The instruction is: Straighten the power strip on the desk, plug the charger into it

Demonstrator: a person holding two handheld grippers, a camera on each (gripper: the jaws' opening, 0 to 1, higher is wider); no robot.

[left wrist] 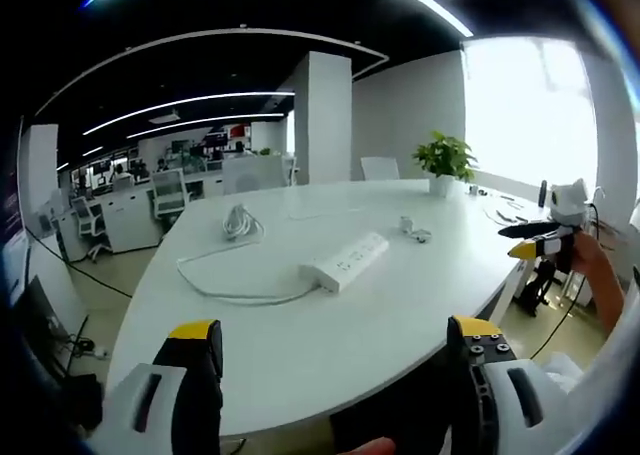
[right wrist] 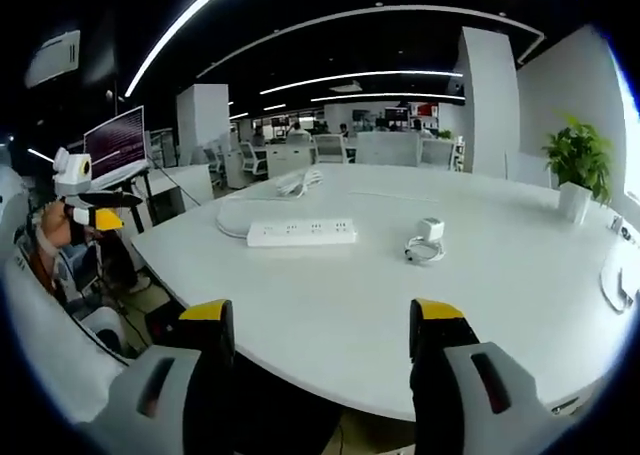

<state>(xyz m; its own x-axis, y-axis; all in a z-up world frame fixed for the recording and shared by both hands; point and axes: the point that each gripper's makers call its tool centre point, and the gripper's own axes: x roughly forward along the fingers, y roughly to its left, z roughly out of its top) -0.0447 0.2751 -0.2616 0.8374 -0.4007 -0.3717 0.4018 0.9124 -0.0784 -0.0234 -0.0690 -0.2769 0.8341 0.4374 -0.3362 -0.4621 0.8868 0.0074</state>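
Note:
A white power strip (left wrist: 346, 260) (right wrist: 301, 233) lies on the big white desk (left wrist: 330, 315) (right wrist: 500, 285), set at a slant in the left gripper view. Its white cable (left wrist: 232, 293) loops away to a coiled bundle (left wrist: 240, 221) (right wrist: 300, 182). A small white charger (left wrist: 412, 227) (right wrist: 428, 232) with its coiled cord sits apart from the strip. My left gripper (left wrist: 335, 340) stands open before the desk's near edge, nothing between its jaws. My right gripper (right wrist: 320, 327) is likewise open and bare; it also appears at the right edge (left wrist: 535, 245) of the left gripper view. The left gripper shows at far left (right wrist: 90, 215).
A potted plant (left wrist: 445, 162) (right wrist: 577, 165) stands at the desk's far side near the bright window. More cables (right wrist: 615, 275) lie at the desk's right end. Office chairs (left wrist: 168, 190), other desks and a pillar (left wrist: 322, 115) fill the room behind. A monitor (right wrist: 115, 143) stands at left.

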